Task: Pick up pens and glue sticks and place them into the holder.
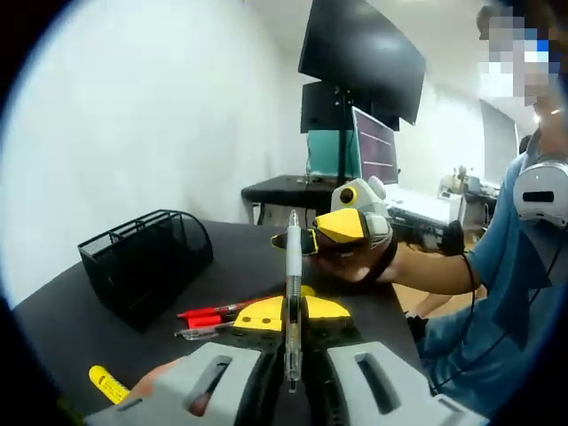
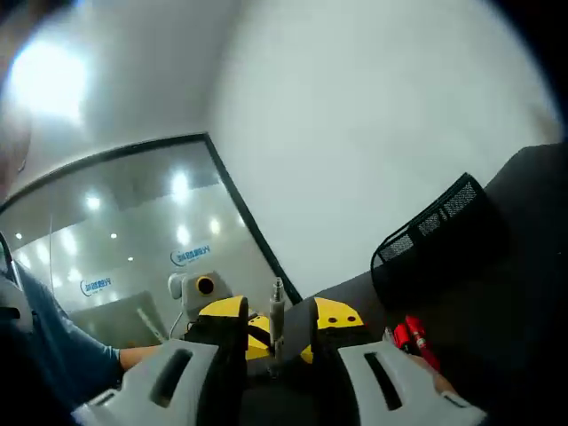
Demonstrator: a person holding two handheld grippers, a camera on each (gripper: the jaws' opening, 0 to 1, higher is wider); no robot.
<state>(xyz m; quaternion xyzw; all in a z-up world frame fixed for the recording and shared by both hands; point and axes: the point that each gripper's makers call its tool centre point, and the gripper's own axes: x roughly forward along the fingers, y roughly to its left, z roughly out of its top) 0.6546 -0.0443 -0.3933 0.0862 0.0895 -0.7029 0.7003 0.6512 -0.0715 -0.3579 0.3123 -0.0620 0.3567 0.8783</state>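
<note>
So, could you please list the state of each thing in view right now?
left gripper: shut on a pen
pen: upright between the jaws
right gripper: shut on a second pen
second pen: upright, tip up
holder: on the table, lying tilted
red pens: loose on table
glue stick: lying flat

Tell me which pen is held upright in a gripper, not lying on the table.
The clear grey pen, clamped between the left gripper jaws and pointing up. The red pens lie flat on the black table, near the mesh holder.
</note>
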